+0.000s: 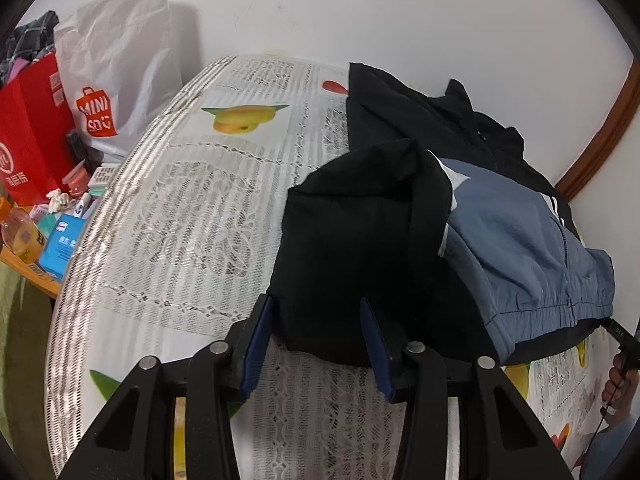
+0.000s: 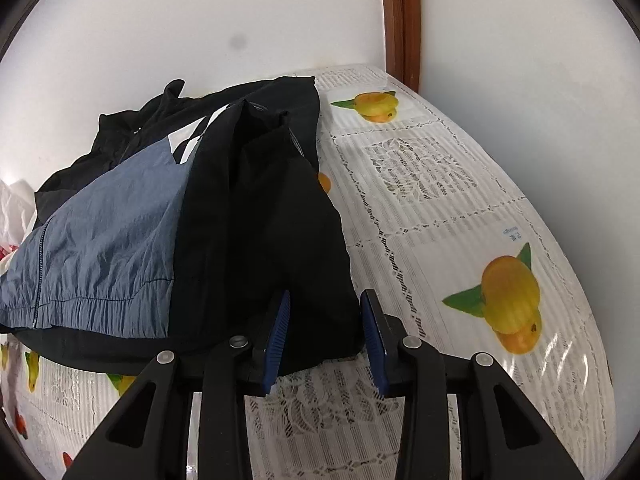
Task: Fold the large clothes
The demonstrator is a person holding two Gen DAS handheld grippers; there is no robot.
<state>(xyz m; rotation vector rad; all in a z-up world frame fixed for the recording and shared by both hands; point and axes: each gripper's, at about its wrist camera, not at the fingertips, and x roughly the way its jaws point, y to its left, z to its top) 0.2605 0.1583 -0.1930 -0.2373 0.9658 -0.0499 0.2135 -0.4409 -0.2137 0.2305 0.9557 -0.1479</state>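
Observation:
A black and blue jacket [image 1: 420, 200] lies partly folded on the table, both black sleeves turned in over the blue front panel [image 1: 520, 248]. My left gripper [image 1: 316, 308] is open, its blue pads on either side of the left sleeve's near hem. In the right wrist view the jacket [image 2: 200, 220] lies left of centre. My right gripper [image 2: 324, 300] is open around the near corner of the black right sleeve [image 2: 280, 240]. Neither gripper pinches the cloth.
The table [image 2: 460, 240] has a white lace cloth with fruit prints under clear plastic. A white wall and brown wooden trim [image 2: 400, 20] stand behind. Left of the table are a red bag [image 1: 32, 128], a white Miniso bag [image 1: 116, 64] and small boxes [image 1: 64, 244].

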